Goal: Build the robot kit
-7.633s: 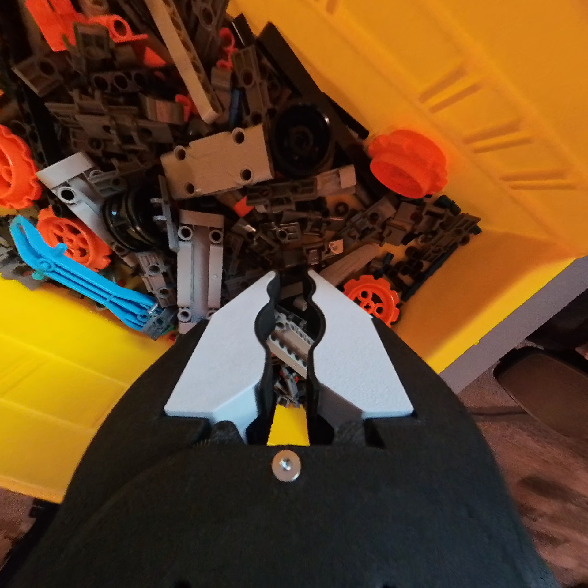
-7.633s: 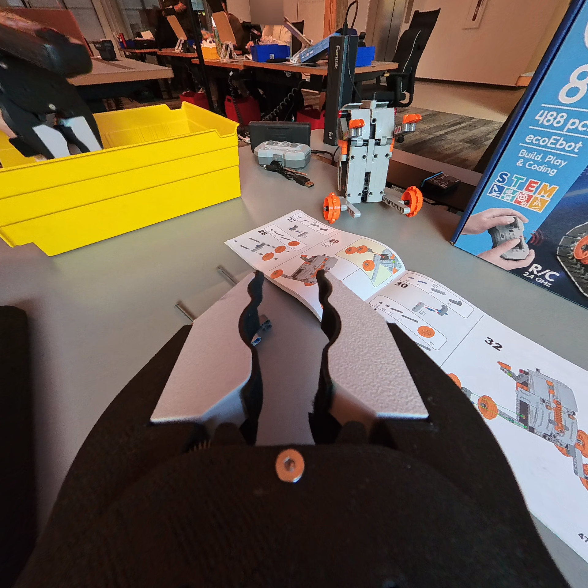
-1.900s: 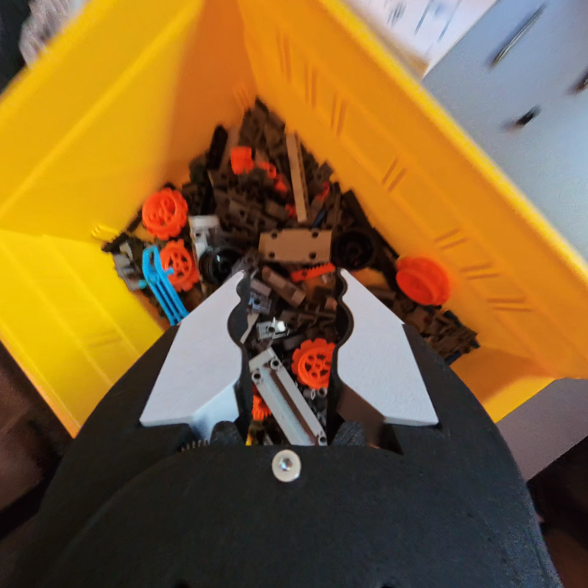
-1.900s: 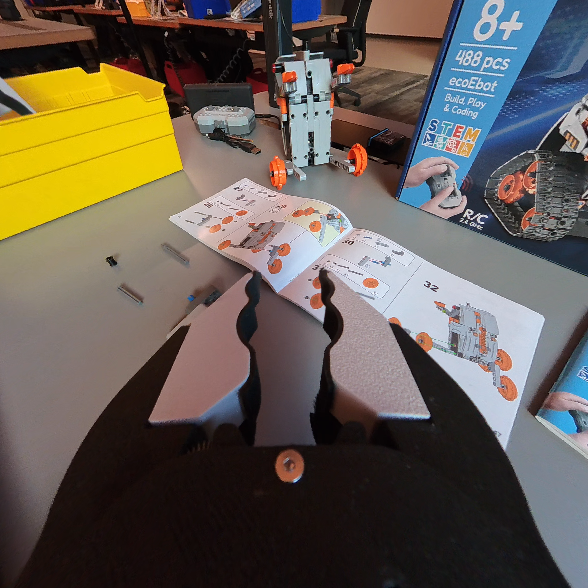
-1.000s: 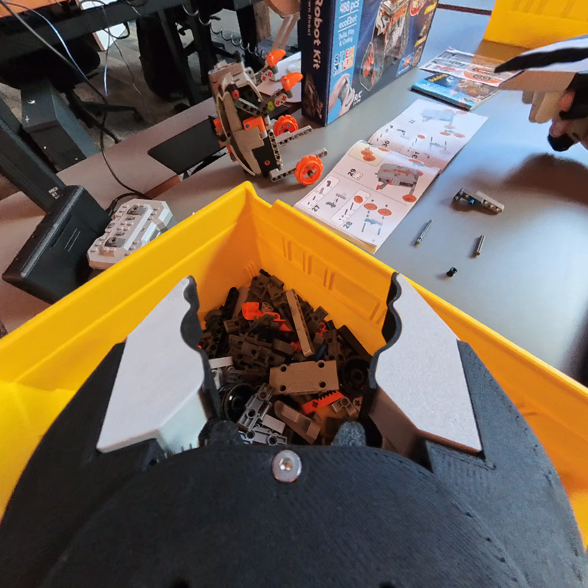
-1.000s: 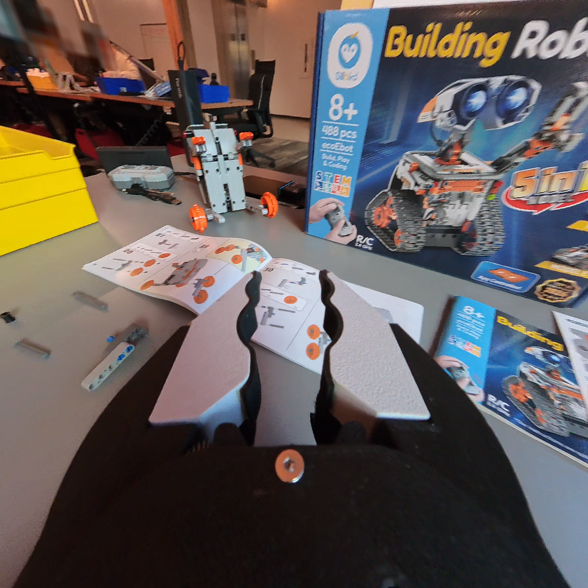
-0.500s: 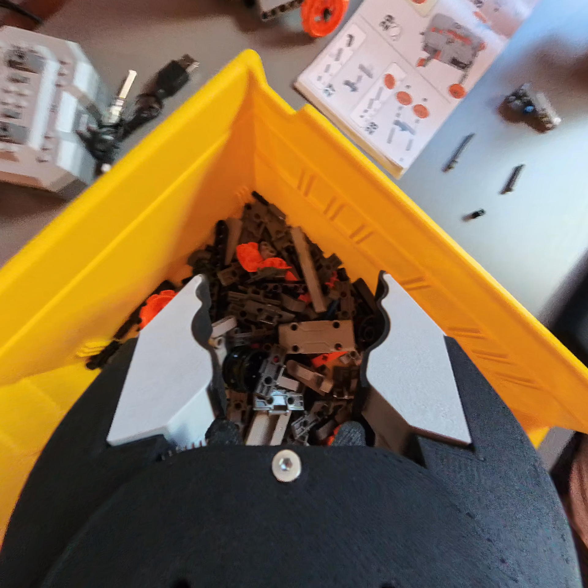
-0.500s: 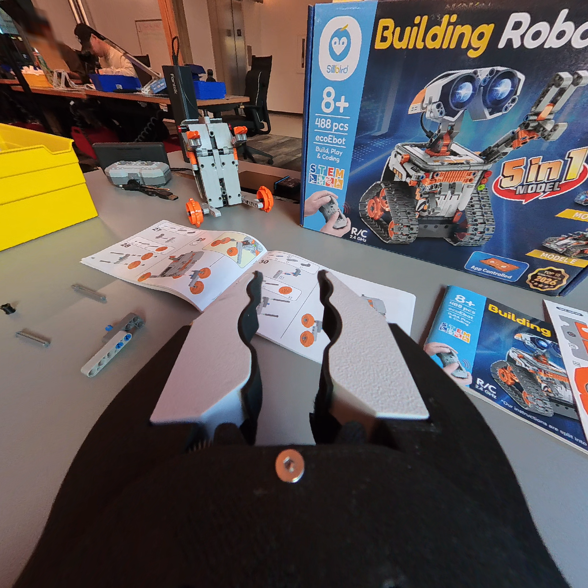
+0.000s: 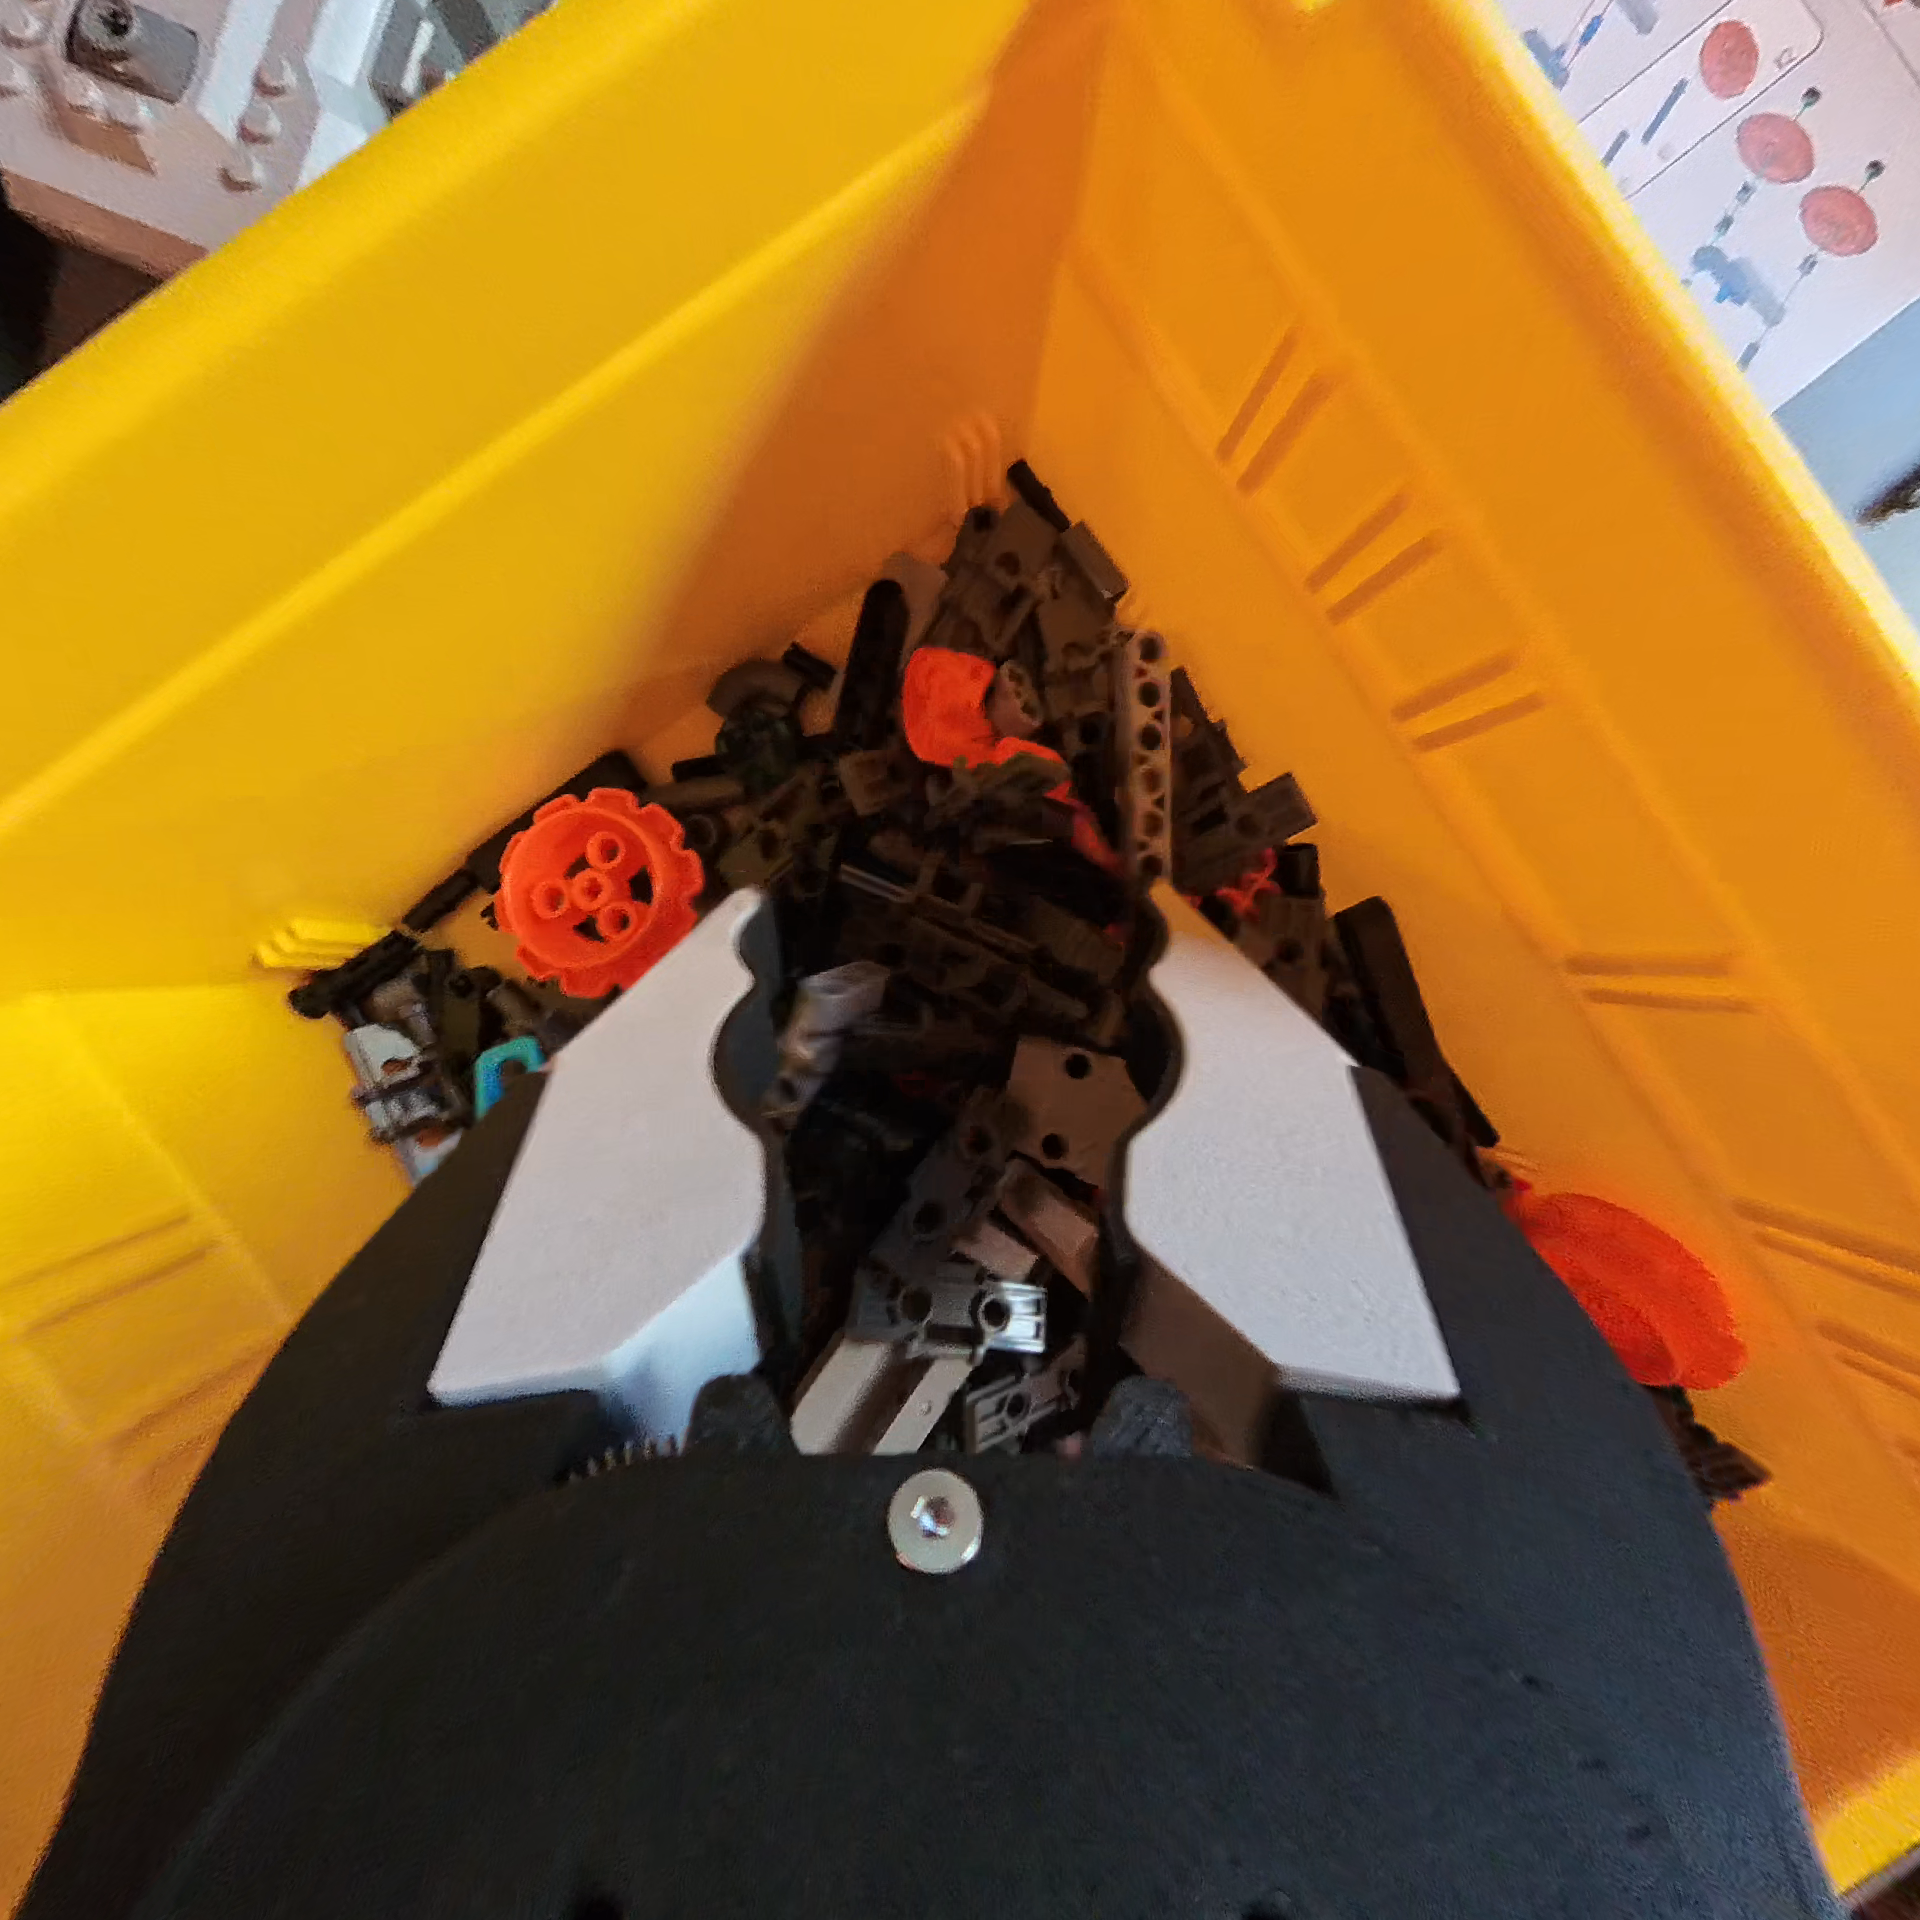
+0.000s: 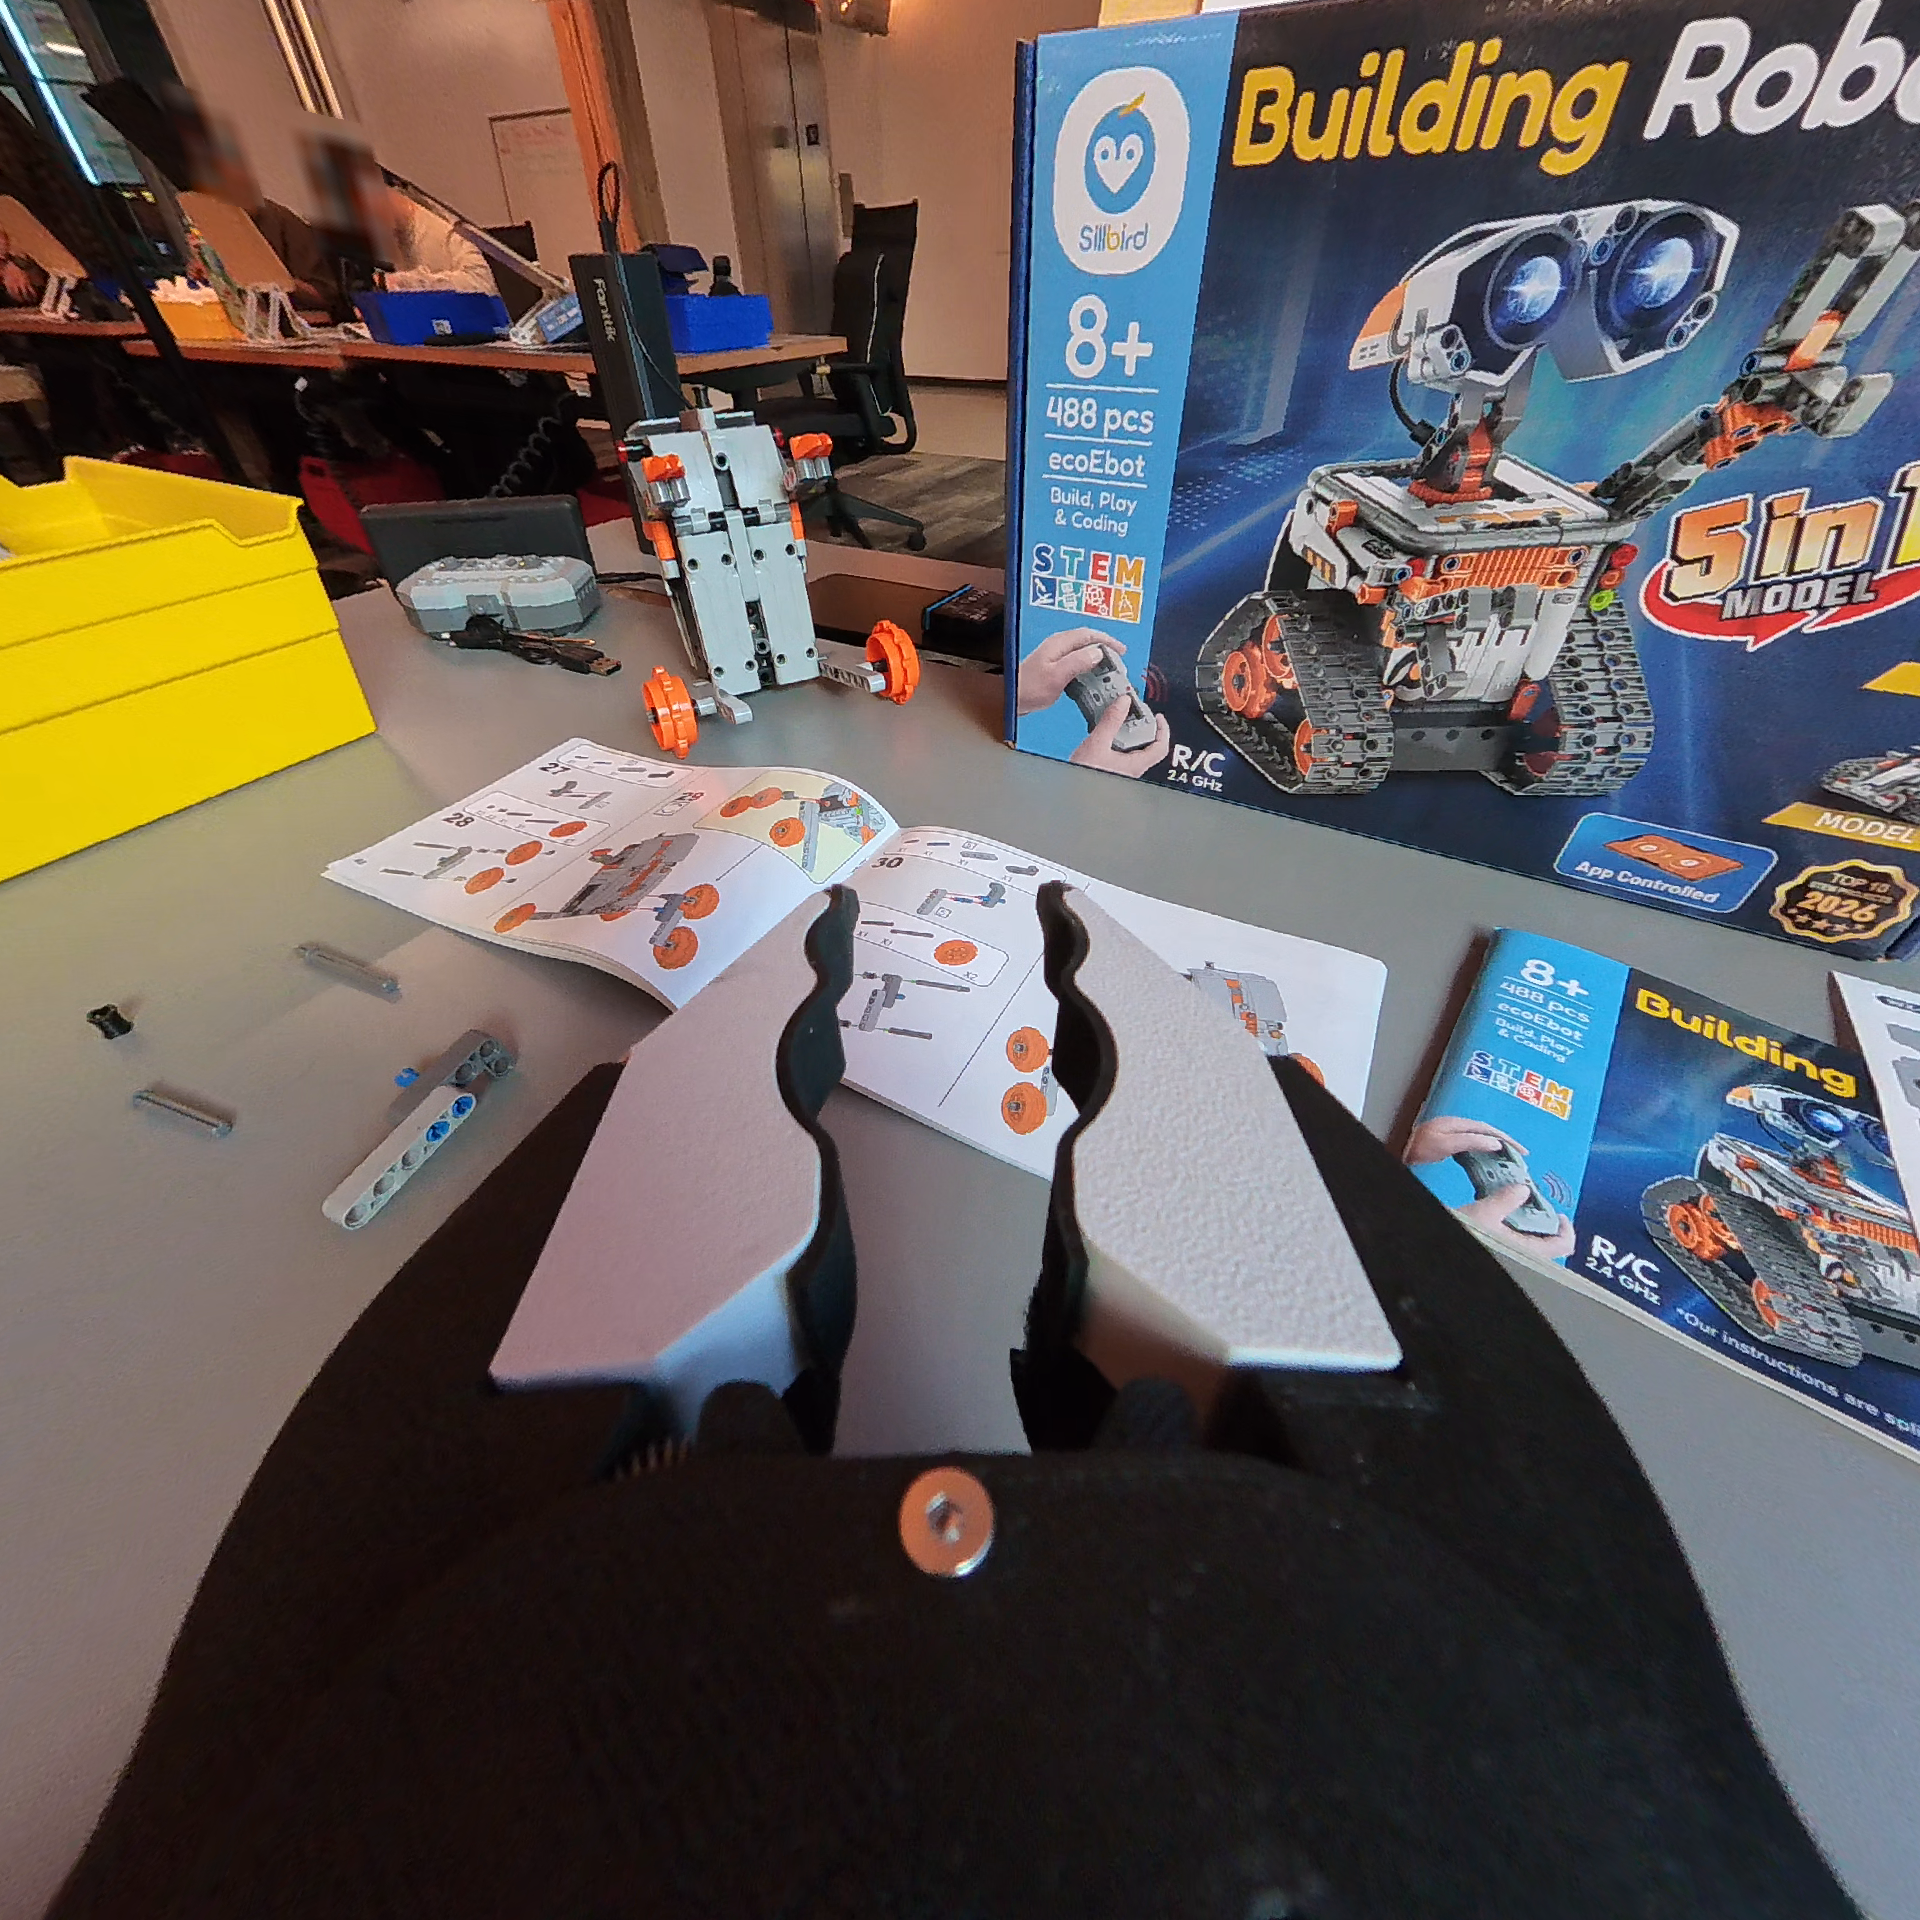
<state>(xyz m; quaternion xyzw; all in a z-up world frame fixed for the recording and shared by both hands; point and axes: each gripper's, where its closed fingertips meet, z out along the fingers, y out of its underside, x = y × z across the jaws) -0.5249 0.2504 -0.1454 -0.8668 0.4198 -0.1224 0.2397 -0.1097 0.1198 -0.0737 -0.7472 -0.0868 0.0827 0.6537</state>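
The left gripper (image 9: 951,935) hung low inside the yellow bin (image 9: 540,436), its jaws spread wide and gripping nothing, poised over a heap of dark grey and black building-kit pieces (image 9: 966,935). An orange toothed wheel (image 9: 594,894) lay just beyond the left finger, a pale holed beam (image 9: 1146,748) stood out farther back in the pile, and another orange wheel (image 9: 1631,1299) rested against the bin's right wall.

The right gripper (image 10: 940,904) was held above the grey tabletop (image 10: 208,1299) with its jaws parted and empty, the tips over an open instruction booklet (image 10: 727,862). To its left on the tabletop lay a light grey beam with blue pins (image 10: 416,1138), two short grey axles (image 10: 182,1110) and a small black connector (image 10: 109,1020). Beyond the booklet stood a half-built grey and orange robot model (image 10: 738,582), with the tall blue kit box (image 10: 1455,468) to the right and a smaller blue booklet (image 10: 1662,1174) lying before it. The stacked yellow bins showed at far left, well apart.
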